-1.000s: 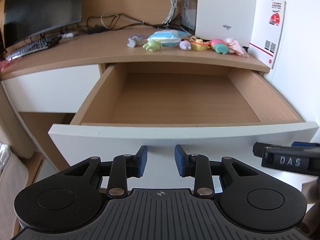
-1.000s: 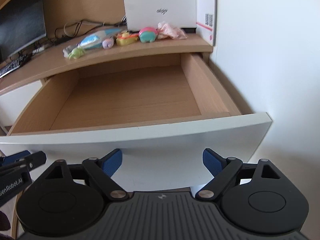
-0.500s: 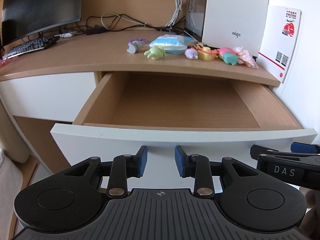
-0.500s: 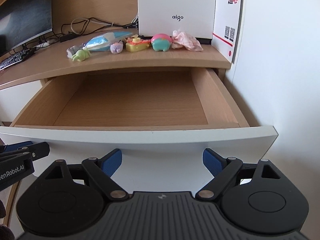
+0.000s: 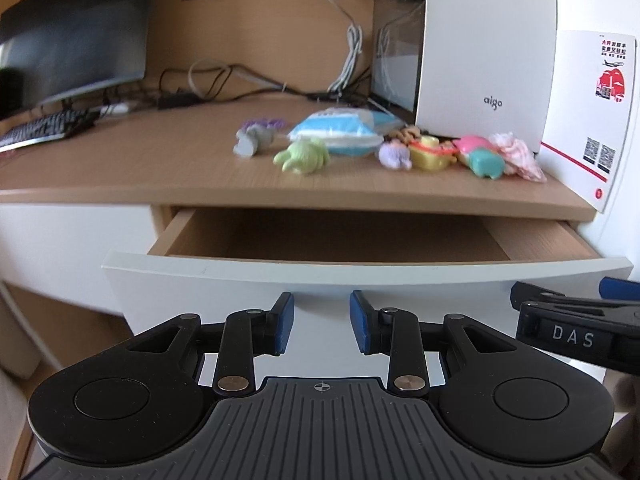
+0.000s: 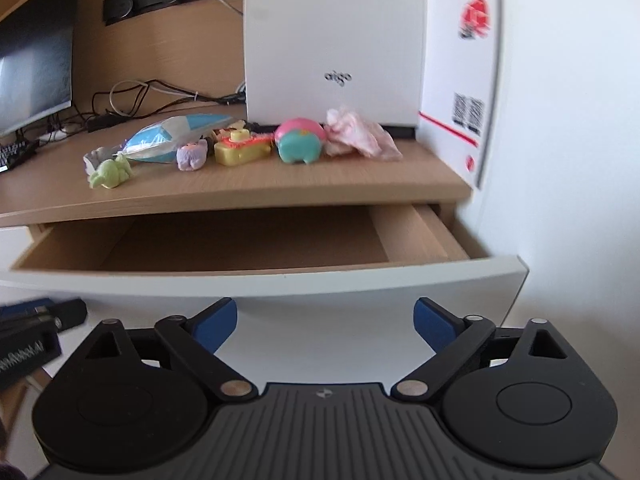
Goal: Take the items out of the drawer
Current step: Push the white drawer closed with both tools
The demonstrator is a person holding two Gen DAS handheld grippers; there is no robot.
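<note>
Drawer (image 5: 360, 276): pulled out under the desk (image 5: 120, 164), its white front just ahead of both your grippers. Left gripper (image 5: 321, 322): jaws partly apart, nothing between them. Right gripper (image 6: 325, 320): jaws wide, just opened further, nothing between them. Toys (image 6: 300, 142) and a blue packet (image 5: 340, 132): in a row on the desk, well beyond both grippers.

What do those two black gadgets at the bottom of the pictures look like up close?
Both are matte black plastic. The left gripper and right gripper each have a ribbed plate flanked by two round discs, with hinged link arms on silver rivets carrying two fingers tipped in blue pads. A small crosshair mark sits on the plate. White lettering, "DAS", shows on the right one's side. No cables or sleeves show.
</note>
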